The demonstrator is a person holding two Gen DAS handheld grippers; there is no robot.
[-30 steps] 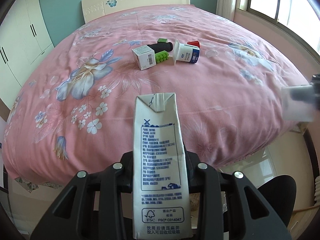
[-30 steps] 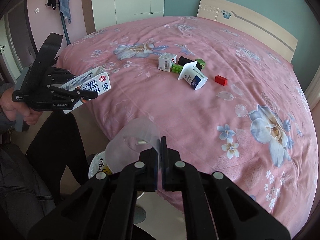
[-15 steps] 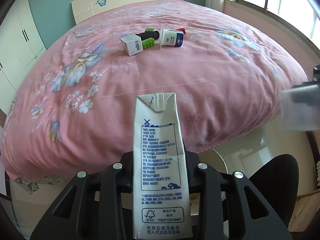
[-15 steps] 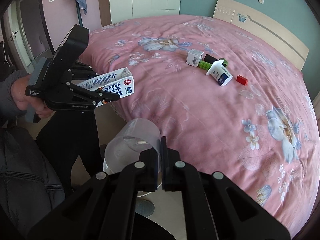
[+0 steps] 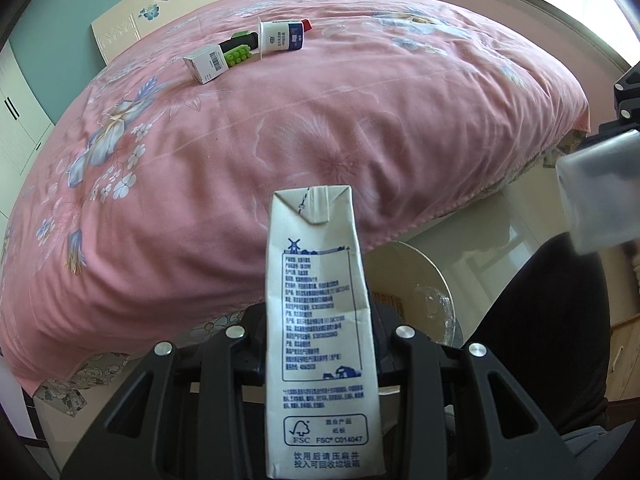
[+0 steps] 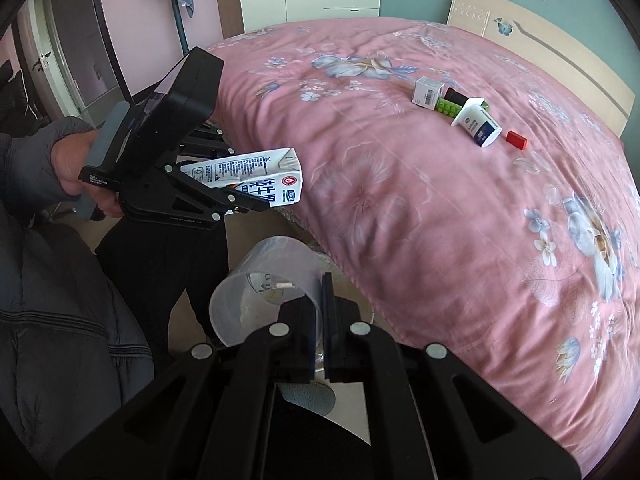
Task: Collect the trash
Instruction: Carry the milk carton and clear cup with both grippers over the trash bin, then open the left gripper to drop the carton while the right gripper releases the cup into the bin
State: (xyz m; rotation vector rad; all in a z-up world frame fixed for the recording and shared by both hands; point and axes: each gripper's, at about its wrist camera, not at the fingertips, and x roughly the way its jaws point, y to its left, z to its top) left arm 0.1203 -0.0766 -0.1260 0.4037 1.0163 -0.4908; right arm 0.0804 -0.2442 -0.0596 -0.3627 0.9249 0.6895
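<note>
Readable text: milk carton [image 5: 320, 320] back panel has the FSC logo, "FSC® C014047", a blue windmill graphic and a dense block of Chinese print; bottom lines are Chinese, a flatten-and-recycle notice. Right wrist view shows the carton's [image 6: 256, 178] front w/ large blue Chinese characters and a red round mark. Left gripper's side plate has small white lettering, too small to read. Small white box [image 5: 208, 64] on the bed carries a barcode. Yogurt cup [image 5: 280, 36] lies on its side, blue/white label, text not legible.

Tools: left gripper [image 5: 320, 344] is clamped on the milk carton, pads on both sides, carton sticking up past the fingertips — held in the air off the edge of the bed [image 5: 280, 140], above a round bin [image 5: 416, 280] on the floor. Right gripper [image 6: 322, 300] has jaws pinched together on the wall of a clear plastic cup [image 6: 268, 280], one finger inside the rim, one outside — also off the bed edge, over the floor.

Still on the bedspread, grouped near the headboard: white box, green brick [image 6: 450, 108], black cylinder [image 6: 456, 96], yogurt cup, red block [image 6: 516, 139] just beside the cup.
</note>
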